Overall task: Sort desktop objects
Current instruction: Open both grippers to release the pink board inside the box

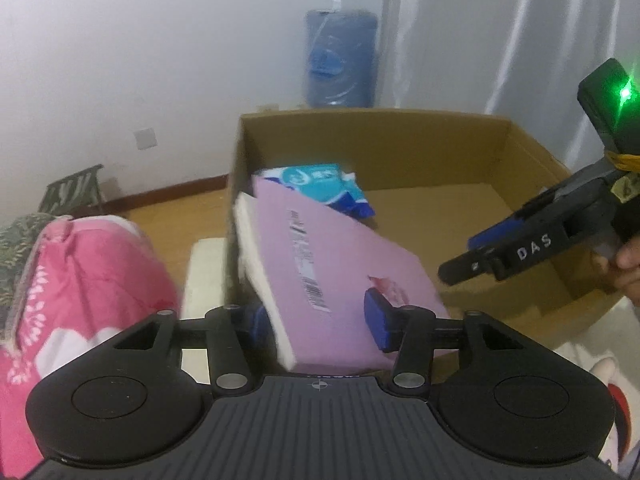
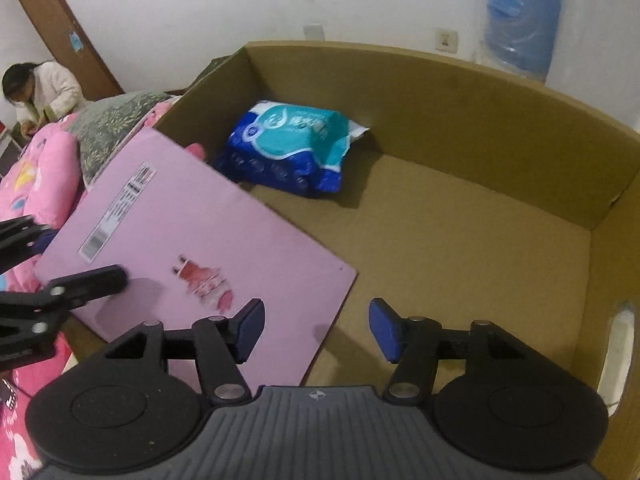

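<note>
Gripping the pink book (image 1: 344, 264) over the cardboard box (image 1: 400, 128), left tool (image 1: 320, 316).

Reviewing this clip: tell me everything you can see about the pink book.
The pink book is a flat, thick volume with a matte pink cover, a barcode label near one edge, a small reddish-pink picture and white page edges. It is tilted over the near-left corner of the cardboard box, its far end lower inside. The left gripper is closed across its near end. The tissue pack lies beyond it.
</note>
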Motion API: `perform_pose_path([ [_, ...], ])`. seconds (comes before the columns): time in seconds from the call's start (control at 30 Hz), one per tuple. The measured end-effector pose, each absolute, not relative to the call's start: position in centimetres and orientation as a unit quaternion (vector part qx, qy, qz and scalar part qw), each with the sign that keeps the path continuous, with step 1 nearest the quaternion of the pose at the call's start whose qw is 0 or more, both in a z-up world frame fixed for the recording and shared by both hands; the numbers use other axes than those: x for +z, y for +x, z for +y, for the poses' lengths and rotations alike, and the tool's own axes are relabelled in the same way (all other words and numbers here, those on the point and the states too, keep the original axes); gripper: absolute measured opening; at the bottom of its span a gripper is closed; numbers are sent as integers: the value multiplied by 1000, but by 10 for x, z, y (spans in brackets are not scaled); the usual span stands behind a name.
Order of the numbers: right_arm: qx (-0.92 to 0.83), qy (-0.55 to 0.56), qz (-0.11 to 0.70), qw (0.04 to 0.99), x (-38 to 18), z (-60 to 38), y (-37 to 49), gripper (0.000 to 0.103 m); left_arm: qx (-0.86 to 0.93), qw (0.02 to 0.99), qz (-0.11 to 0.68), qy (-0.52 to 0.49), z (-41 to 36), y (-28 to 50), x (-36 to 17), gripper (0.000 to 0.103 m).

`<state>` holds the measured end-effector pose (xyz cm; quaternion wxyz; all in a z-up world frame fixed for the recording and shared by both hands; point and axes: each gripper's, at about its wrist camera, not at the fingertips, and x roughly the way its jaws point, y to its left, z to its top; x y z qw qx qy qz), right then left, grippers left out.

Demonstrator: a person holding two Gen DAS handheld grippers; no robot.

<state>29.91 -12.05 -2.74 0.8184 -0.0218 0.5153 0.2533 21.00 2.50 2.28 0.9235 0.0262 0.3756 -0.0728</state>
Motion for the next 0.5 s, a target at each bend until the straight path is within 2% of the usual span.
perform_pose_path([
  [0.13, 249, -16, 521, 816, -31, -125, 309, 61, -68, 928, 365, 23, 34, 202, 33, 51],
  [0.17, 248, -16, 521, 816, -33, -125, 312, 61, -65, 930, 360, 13, 36, 201, 37, 45],
  [0.2, 245, -15, 523, 816, -35, -126, 314, 61, -66, 934, 351, 12, 37, 200, 41, 17],
  [0.23, 246, -15, 525, 815, -37, -125, 317, 60, -71, 935, 347, 18, 36, 200, 44, 1],
  [0.5, 260, -32, 549, 794, -51, -108, 334, 58, -61, 918, 387, 53, 14, 231, 28, 0],
])
